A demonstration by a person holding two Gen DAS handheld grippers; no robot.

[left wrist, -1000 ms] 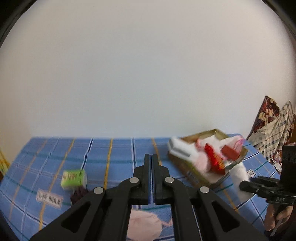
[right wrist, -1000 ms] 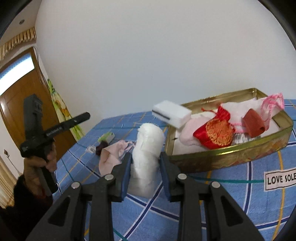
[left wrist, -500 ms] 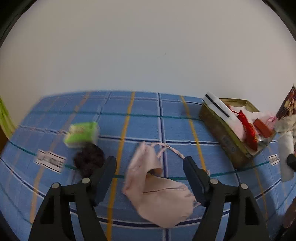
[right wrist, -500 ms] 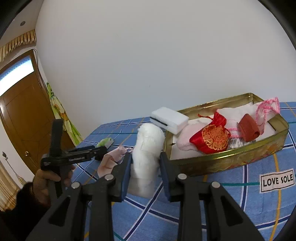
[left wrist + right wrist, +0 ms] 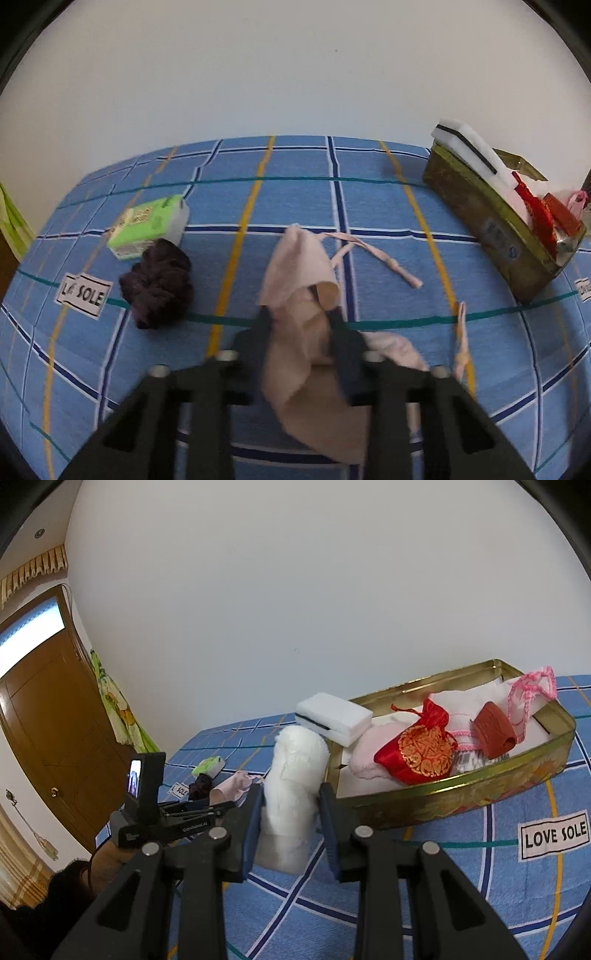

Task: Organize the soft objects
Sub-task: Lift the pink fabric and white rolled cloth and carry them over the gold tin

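Note:
A pink cloth face mask [image 5: 303, 291] lies on the blue checked cloth, and my left gripper [image 5: 300, 319] is shut on its middle. My right gripper [image 5: 290, 794] is shut on a white fluffy roll [image 5: 295, 771] and holds it just left of the gold tin [image 5: 480, 786]. The tin holds a white sponge [image 5: 334, 716], a red pouch [image 5: 421, 749], a brown piece [image 5: 493, 731] and pink and white soft items. The tin also shows in the left wrist view [image 5: 491, 225]. The left gripper [image 5: 218, 810] and mask [image 5: 234, 786] show in the right wrist view.
A green tissue pack [image 5: 147, 225] and a dark purple scrunchie [image 5: 159, 288] lie left of the mask. "LOVE SOLE" labels [image 5: 552, 836] are sewn on the cloth. A wooden door [image 5: 48, 720] stands at the far left. A white wall lies behind the bed.
My left gripper opened, came down over the pink mask and closed on it. My right gripper has kept hold of the white roll, staying beside the tin.

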